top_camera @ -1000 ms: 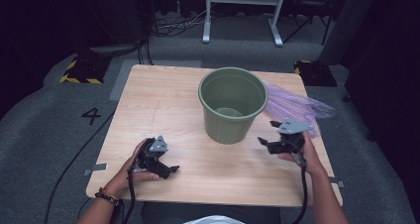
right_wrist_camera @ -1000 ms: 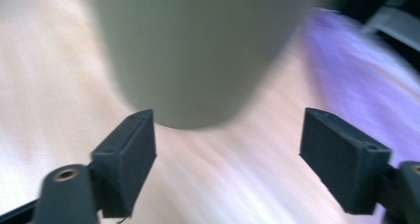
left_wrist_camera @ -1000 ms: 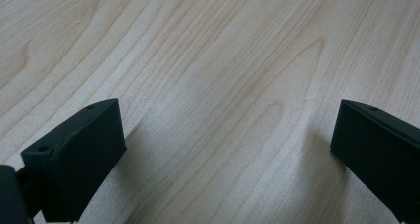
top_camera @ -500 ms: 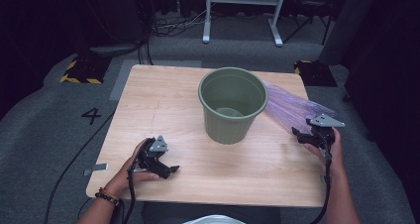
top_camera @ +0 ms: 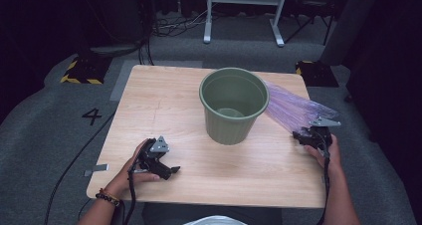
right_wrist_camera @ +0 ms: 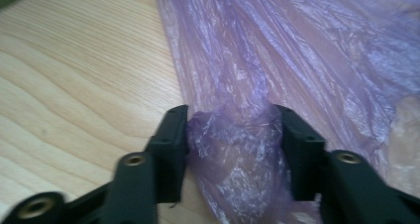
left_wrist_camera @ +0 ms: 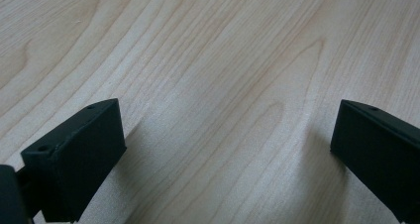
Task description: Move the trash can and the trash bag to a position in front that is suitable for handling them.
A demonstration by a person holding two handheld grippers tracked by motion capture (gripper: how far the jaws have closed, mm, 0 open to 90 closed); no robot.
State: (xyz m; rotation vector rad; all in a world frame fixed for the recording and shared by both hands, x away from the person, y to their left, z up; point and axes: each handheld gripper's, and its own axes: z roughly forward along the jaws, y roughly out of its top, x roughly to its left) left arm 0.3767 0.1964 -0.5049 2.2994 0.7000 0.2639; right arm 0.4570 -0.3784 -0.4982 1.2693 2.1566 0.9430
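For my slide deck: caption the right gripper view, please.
Right gripper jaws closing around bunched purple plastic bag on the wooden table.

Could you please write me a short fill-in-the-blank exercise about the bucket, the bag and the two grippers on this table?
1. The bucket on the wooden table is ____ in colour.
2. The right gripper has crumpled ____ plastic bag between its jaws.
3. The left gripper has ____ between its jaws, above bare wood.

Missing words: green; purple; nothing
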